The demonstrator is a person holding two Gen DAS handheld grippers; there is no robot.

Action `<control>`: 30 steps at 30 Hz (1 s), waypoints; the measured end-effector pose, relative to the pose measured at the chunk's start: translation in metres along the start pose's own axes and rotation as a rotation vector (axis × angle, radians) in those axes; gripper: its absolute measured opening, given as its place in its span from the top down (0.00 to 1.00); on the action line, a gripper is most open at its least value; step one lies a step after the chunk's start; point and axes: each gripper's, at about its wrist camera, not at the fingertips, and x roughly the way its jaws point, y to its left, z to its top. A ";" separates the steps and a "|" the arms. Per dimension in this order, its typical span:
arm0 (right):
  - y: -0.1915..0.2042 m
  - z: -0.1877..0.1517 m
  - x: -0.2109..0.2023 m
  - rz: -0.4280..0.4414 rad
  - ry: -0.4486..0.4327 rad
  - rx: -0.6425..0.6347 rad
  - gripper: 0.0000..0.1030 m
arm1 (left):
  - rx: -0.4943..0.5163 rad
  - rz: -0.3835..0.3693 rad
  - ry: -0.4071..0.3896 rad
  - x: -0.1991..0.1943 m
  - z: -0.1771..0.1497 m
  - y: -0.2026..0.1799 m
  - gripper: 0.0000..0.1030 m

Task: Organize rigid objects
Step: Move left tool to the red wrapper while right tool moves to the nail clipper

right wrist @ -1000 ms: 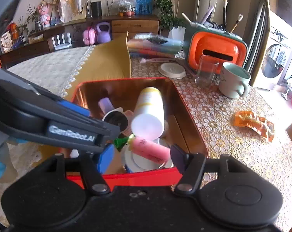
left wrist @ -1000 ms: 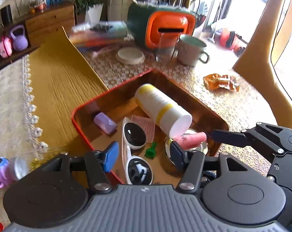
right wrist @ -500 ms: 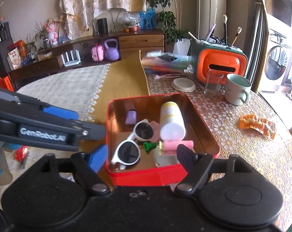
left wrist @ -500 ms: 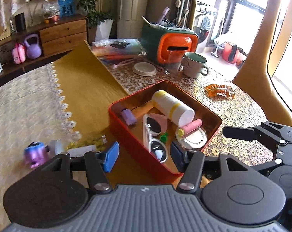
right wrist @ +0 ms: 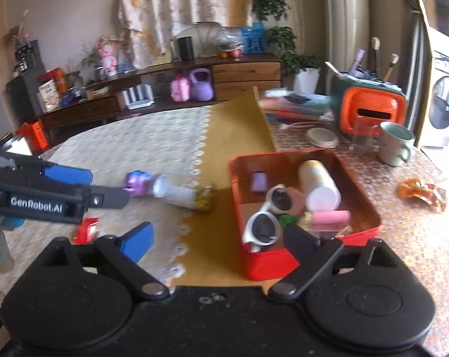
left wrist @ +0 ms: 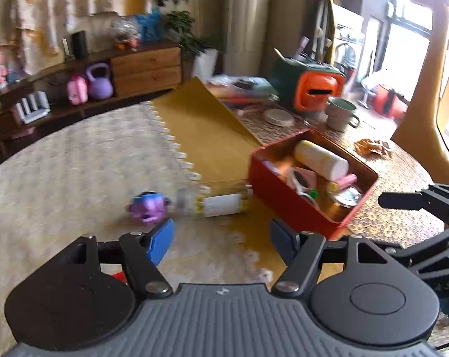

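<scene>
Red tin: the red tin (right wrist: 287,260) sits on my table to the right, its near corner just past my right claw; in the left view the same tin (left wrist: 279,192) lies far right of the claw.
Inside the tin: white sunglasses (right wrist: 261,223) lie along the near left side, a white tube with yellow bands (right wrist: 318,184) lies toward the far right, a pink cylinder (right wrist: 330,218) lies across the near right, a small lilac piece (right wrist: 259,181) sits at the far left, and a green bit (right wrist: 287,218) shows between the sunglasses and the pink cylinder.
Still outside: a clear bottle with a purple toy cap (right wrist: 168,192) lies on its side on the lace cloth (right wrist: 120,154), left of the tin and apart from it; in the left view this bottle (left wrist: 215,203) has its far end almost at the tin's wall. A small red packet (right wrist: 86,230) lies near me on the left.
Left claw: my left claw (left wrist: 221,239) stands apart with nothing between its blue pads (left wrist: 160,242); its jaws have just been opening. It hangs above the cloth, near the bottle, touching nothing.
Right claw: my right claw (right wrist: 221,239) is spread wide and holds nothing; its jaws have just been opening too. It sits above the gold mat (right wrist: 224,136), by the tin's near left corner.
Far side: a green mug (right wrist: 395,142), a drinking glass (right wrist: 362,138) and an orange-fronted box (right wrist: 373,110) stand beyond the tin.
Right edge: an orange wrapper (right wrist: 422,193) lies on the patterned tabletop, well apart from the tin.
</scene>
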 end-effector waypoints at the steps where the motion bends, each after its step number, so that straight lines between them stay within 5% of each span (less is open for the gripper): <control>1: 0.005 -0.001 0.000 0.008 -0.001 -0.007 0.06 | -0.001 0.009 -0.005 -0.003 -0.002 0.004 0.32; 6: 0.035 -0.006 0.006 0.049 -0.003 -0.051 0.01 | -0.041 0.050 -0.013 -0.016 -0.016 0.030 0.20; 16: 0.089 -0.016 0.025 0.154 0.018 -0.131 0.00 | -0.176 0.127 0.043 -0.012 -0.043 0.084 0.20; 30: 0.133 -0.032 0.077 0.170 0.095 -0.214 0.03 | -0.262 0.179 0.133 0.024 -0.072 0.116 0.20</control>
